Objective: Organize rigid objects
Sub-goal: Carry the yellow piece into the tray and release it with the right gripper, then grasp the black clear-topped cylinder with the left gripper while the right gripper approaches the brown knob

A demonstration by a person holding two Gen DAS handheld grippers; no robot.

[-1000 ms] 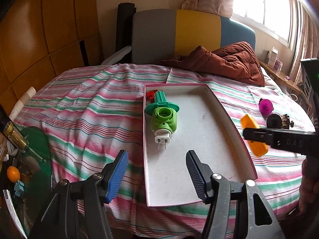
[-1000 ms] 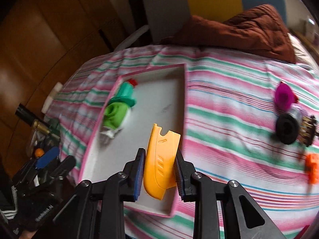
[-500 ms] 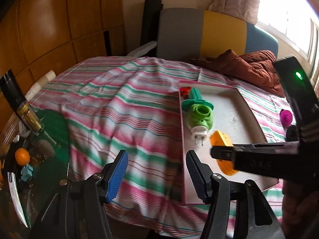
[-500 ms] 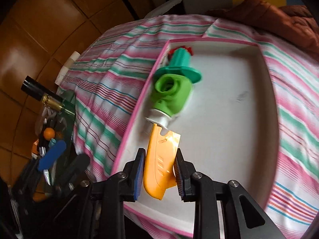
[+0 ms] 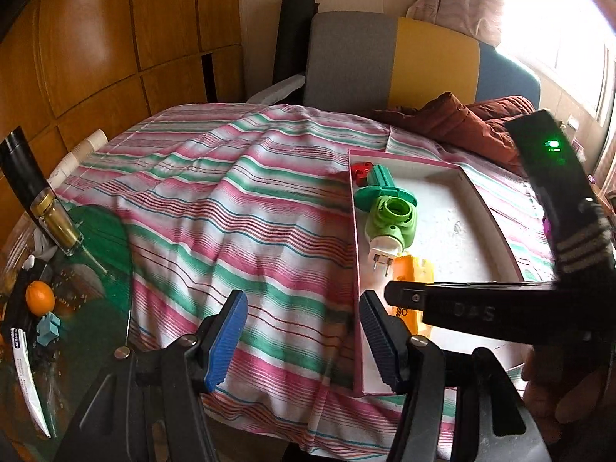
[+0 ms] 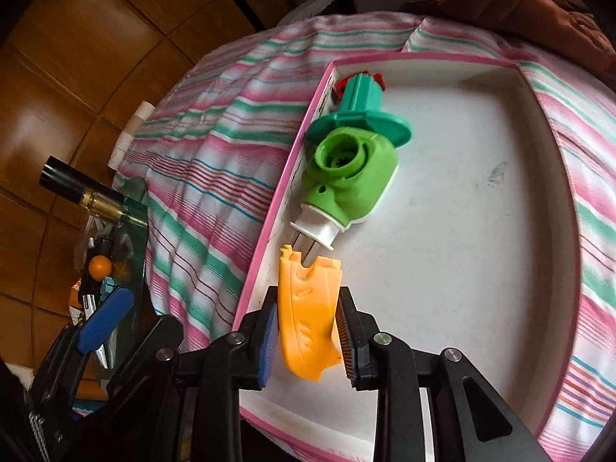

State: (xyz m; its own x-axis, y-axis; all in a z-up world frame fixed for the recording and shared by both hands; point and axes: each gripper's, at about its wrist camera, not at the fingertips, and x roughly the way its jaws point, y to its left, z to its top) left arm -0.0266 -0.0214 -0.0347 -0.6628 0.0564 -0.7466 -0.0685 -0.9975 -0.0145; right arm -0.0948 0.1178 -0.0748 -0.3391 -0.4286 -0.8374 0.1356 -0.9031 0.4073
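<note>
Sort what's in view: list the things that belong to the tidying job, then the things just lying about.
Job: orange plastic piece in right gripper; white tray; light green plug-in device; teal part; red piece.

Lying about: brown jacket; orange fruit; dark bottle; paper cups.

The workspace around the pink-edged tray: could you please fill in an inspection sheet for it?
Surface: striped cloth carrying a white tray with a pink rim.
Job's things: orange piece low over the tray's near left part; green plug-in device, teal part and a small red piece along the left wall.
Clutter: bottle, orange fruit, paper cups on the glass side table.
Grippers: right gripper shut on the orange piece; left gripper open, empty.
Cables: nothing seen.
Surroundings: chair, brown jacket, wood panelling, window.
</note>
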